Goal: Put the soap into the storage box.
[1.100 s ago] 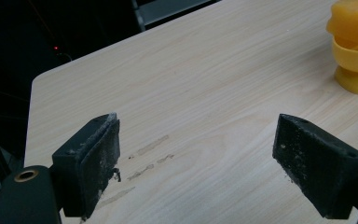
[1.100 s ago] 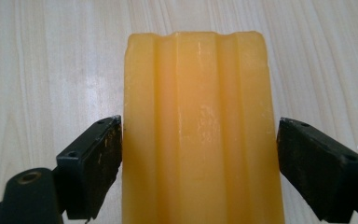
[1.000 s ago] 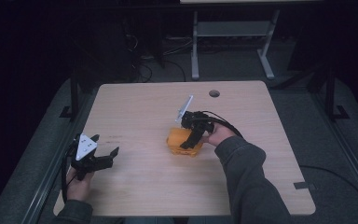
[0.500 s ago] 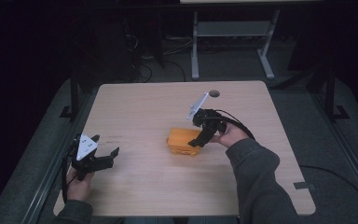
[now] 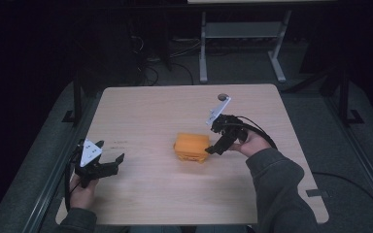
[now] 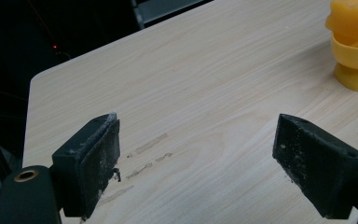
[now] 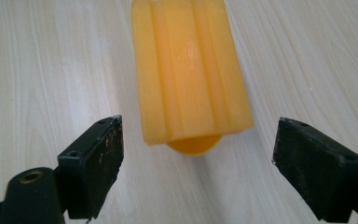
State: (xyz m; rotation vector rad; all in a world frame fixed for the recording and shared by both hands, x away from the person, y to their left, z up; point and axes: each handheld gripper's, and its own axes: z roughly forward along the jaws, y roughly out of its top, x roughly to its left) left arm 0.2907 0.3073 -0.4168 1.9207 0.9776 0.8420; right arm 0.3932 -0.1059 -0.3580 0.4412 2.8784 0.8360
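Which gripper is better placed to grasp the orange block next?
The right gripper: it is open right beside the orange block, which lies just ahead between its fingers. The left gripper is open too, but far off.

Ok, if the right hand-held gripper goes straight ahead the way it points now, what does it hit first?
The orange block. It lies on the table straight ahead of the open right hand-held gripper, its near end just beyond the jaw tips, so probably it would slide in between them.

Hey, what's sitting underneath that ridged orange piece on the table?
A rounder orange-yellow part peeks out under the ridged orange piece, and both rest on the wooden table. How far that part runs beneath is covered. The right gripper is open before it.
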